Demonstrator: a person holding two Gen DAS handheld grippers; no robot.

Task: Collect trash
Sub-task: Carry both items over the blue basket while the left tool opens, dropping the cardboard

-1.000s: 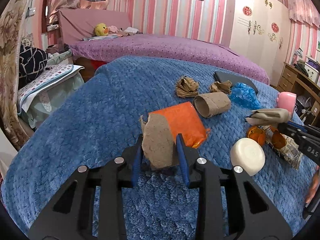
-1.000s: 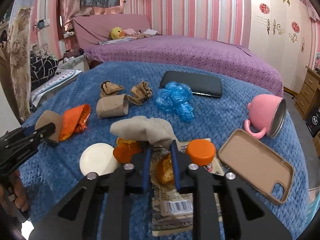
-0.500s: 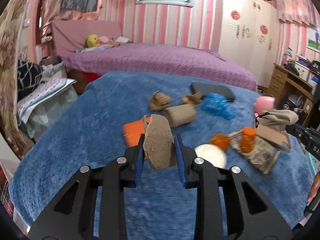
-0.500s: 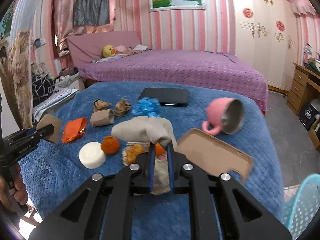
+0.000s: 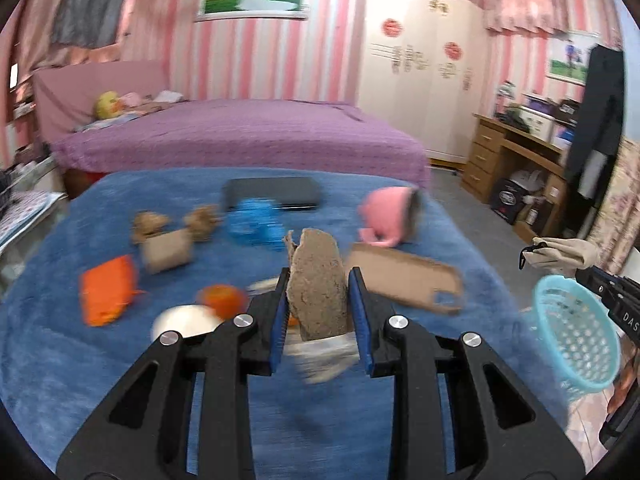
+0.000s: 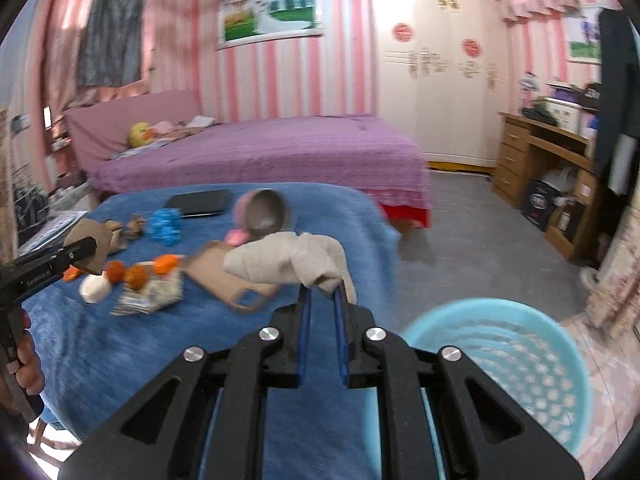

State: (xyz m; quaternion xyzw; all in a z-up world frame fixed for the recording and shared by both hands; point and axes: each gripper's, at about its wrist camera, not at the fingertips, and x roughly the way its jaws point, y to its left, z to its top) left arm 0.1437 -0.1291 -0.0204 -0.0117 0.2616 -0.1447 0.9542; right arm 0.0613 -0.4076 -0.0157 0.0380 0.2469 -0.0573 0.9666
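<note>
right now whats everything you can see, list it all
cardboard scrap: 1, brown, in left gripper
cloth wad: 1, beige, in right gripper
basket: 1, light blue, on floor beside the blanket
blanket: 1, blue, under the clutter
phone case: 1, tan, blanket right
mug: 1, pink, on its side
plastic bag: 1, blue, crumpled
dark flat case: 1, far edge
paper tube: 1, brown
wrapper: 1, orange, left
white puck: 1
left gripper: shut
right gripper: shut
</note>
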